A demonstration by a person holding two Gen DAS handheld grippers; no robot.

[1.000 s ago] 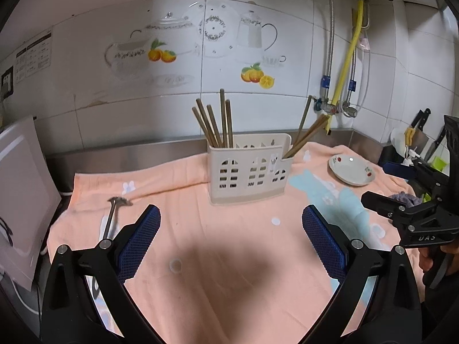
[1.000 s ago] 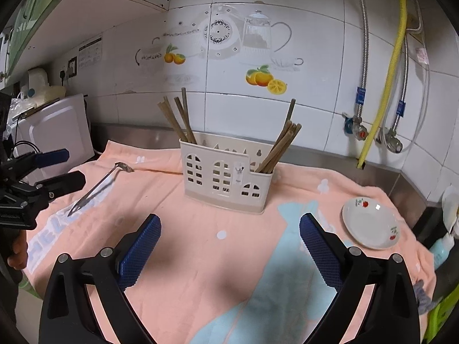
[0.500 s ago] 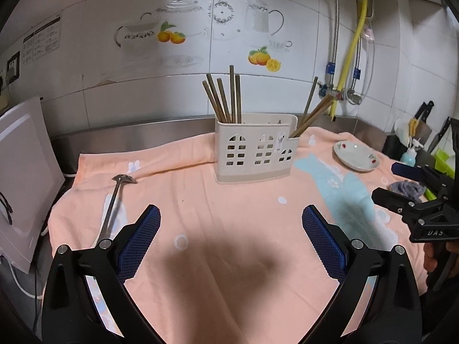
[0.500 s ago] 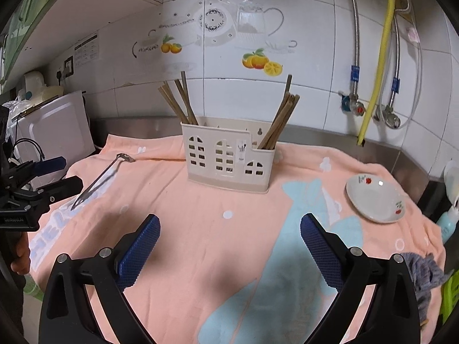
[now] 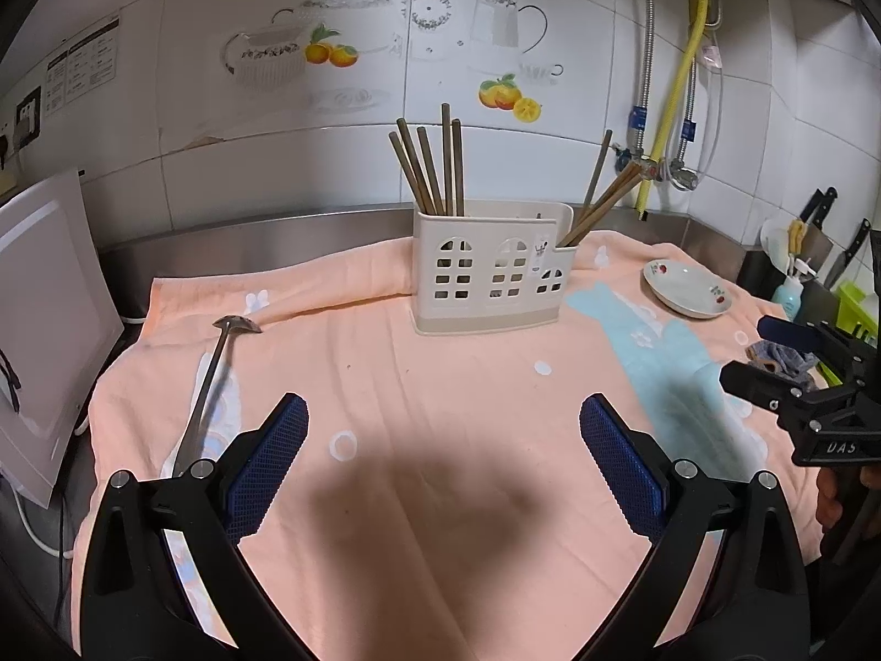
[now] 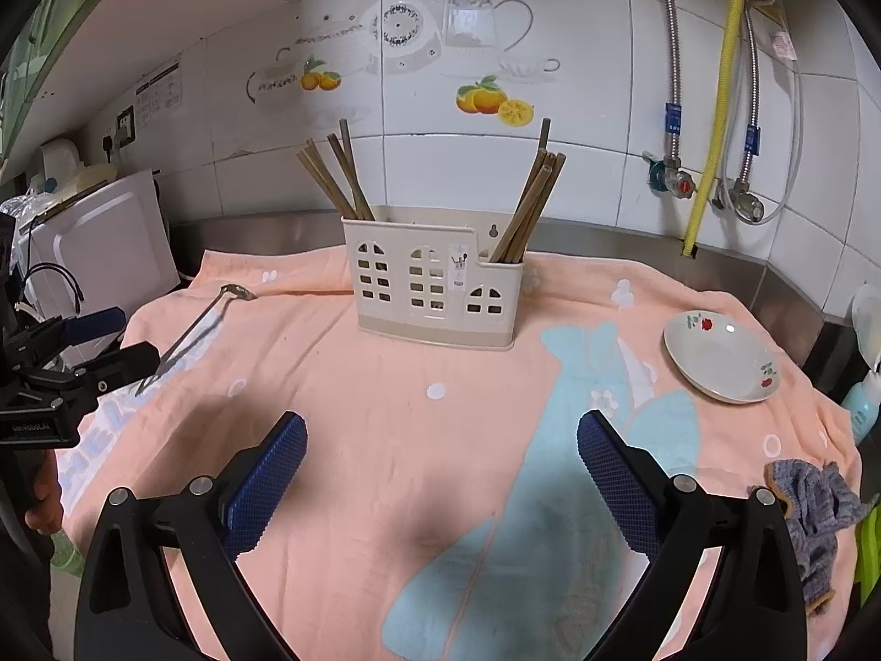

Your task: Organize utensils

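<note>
One metal spoon [image 5: 212,385] lies loose on the towel-covered counter [image 5: 440,440], well left of the utensil holder [image 5: 493,270]; chopsticks [image 5: 435,165] already stand in it. We hold left gripper [image 5: 440,462] and right gripper [image 6: 440,468] released, empty. Spoon remains unstowed.

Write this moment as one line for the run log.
left hand-held gripper: open, empty | right hand-held gripper: open, empty | spoon: on towel | chopsticks: in caddy
</note>
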